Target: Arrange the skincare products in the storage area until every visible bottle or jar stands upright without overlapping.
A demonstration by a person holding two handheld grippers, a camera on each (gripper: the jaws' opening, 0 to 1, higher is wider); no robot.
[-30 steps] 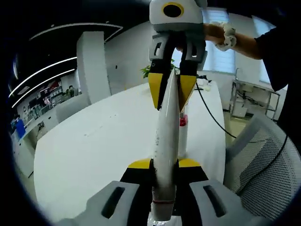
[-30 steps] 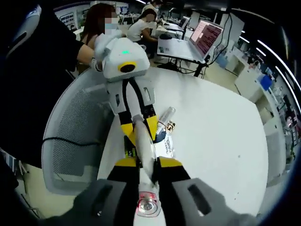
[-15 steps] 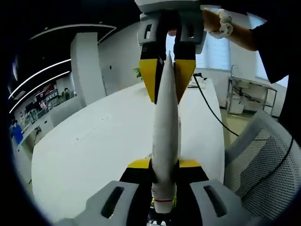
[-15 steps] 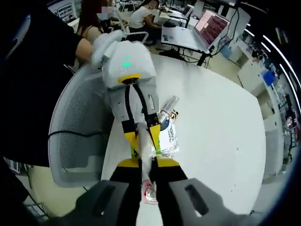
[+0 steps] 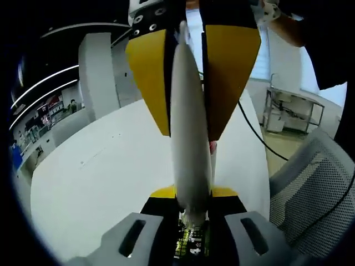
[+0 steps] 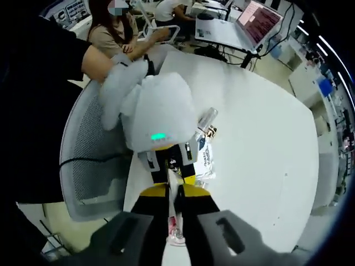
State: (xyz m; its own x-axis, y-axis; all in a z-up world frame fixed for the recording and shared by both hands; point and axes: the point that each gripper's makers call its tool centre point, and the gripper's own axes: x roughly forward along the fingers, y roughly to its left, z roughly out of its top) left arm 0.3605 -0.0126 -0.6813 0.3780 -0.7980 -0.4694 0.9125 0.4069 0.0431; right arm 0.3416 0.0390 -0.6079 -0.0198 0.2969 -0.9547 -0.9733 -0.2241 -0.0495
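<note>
- Left gripper view: your left gripper pinches the lower end of a white tube, which runs from 6 o'clock straight up the middle.
- At 12 o'clock your right gripper clamps the same tube between its yellow pads. So both tools hold it, well above the white table.
- A second, clear bottle peeks out just right of the tube near 4 o'clock, with a small red mark on it; it looks upright, though little of it shows.
- Right gripper view: the tube sits at 6 o'clock, nipped edge-on between your right jaws, with your left gripper closed on it just beyond.
- On the table toward 1 o'clock, a clear bottle lies on its side beside a crinkled packet; its print is too small to read.
- No writing on the tube is legible.
- I'd judge the tube light, soft and smooth: squeeze gently, grip near the stiffer cap end, and release one tool before standing it up.
</note>
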